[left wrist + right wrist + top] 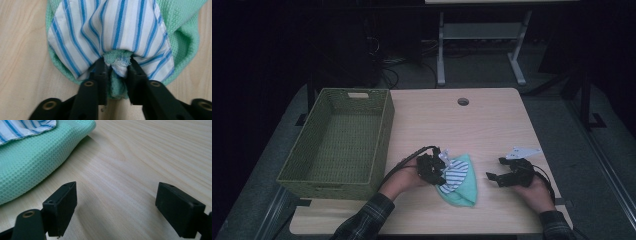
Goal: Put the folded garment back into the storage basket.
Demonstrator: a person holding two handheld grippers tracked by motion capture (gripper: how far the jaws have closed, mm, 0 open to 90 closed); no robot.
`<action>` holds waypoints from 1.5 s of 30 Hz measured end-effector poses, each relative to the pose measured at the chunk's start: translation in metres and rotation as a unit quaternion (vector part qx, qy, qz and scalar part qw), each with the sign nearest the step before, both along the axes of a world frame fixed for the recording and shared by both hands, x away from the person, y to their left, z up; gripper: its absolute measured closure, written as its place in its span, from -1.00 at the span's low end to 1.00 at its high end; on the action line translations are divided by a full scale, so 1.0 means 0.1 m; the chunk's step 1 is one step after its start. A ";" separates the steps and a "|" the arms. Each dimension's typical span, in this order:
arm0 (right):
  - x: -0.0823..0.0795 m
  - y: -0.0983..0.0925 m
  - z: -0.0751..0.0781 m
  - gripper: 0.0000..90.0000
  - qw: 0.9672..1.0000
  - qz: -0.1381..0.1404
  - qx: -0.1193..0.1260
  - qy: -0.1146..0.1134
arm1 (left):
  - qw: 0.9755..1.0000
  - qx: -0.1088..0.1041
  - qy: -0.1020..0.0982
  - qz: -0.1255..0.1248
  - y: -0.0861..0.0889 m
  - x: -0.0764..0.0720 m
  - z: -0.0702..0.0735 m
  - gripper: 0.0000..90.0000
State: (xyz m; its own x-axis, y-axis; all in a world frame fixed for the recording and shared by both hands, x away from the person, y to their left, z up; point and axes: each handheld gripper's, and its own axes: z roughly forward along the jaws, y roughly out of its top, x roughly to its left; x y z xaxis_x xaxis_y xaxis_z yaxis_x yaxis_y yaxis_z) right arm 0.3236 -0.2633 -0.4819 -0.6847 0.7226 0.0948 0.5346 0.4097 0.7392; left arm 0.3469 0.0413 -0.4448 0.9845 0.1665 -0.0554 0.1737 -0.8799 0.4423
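Left gripper (116, 72) clenched on a bunched fold of the striped cloth (110, 27) and green waffle cloth (185, 27), both lying on the table (492, 125) just right of the woven basket (384, 130); right gripper (116, 207) released, jaws wide over bare wood beside the green cloth. Grasp step judged done; next, a lift high enough to clear the basket's near wall, then leftward. Plenty of open room inside the basket and across the tabletop.

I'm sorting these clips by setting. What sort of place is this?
Probably a lab or workshop set up for recording: a light wooden table with a cable hole, tangled cables on the dark floor behind, another desk frame beyond.
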 end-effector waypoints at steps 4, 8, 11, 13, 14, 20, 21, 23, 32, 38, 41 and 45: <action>0.00 0.00 0.00 -0.63 1.000 0.001 -0.006 -0.002 | 1.000 -0.001 0.008 0.011 -0.01 -0.01 0.00 0.80; 0.00 0.00 0.00 -0.64 1.000 0.001 -0.004 0.000 | 1.000 -0.009 0.012 0.016 0.01 0.00 0.00 0.81; 0.00 0.00 0.00 -0.64 1.000 0.000 -0.004 0.001 | 1.000 -0.012 0.019 0.022 0.03 0.01 0.01 0.81; 0.00 0.00 0.00 -0.65 1.000 -0.001 0.000 0.002 | 0.999 -0.016 0.017 0.025 0.03 0.01 0.05 0.81; 0.00 0.00 0.00 -0.65 1.000 -0.002 0.000 0.003 | 0.999 -0.018 0.016 0.023 0.04 0.01 0.07 0.81; 0.00 0.01 0.00 -0.65 1.000 -0.001 -0.007 0.000 | 0.999 -0.034 0.009 0.034 0.09 0.01 0.19 0.82; 0.00 0.01 0.00 -0.67 1.000 0.000 -0.007 0.000 | 0.999 -0.036 0.009 0.035 0.10 0.01 0.22 0.82; 0.00 0.01 0.00 -0.69 1.000 -0.002 -0.007 0.001 | 0.999 -0.040 0.006 0.035 0.11 0.01 0.26 0.82; 0.00 0.01 0.00 -0.70 1.000 -0.003 -0.008 0.001 | 0.997 -0.056 0.008 0.050 0.18 0.02 0.44 0.82; 0.00 0.02 0.00 -0.71 1.000 -0.002 -0.010 0.001 | 0.996 -0.068 0.007 0.063 0.23 0.04 0.58 0.82; -0.01 0.03 0.00 -0.74 1.000 -0.001 -0.013 0.001 | 0.995 -0.070 0.004 0.068 0.26 0.05 0.66 0.82; -0.02 0.07 -0.01 -0.82 1.000 0.003 -0.030 -0.004 | 0.994 -0.075 0.002 0.074 0.31 0.07 0.75 0.82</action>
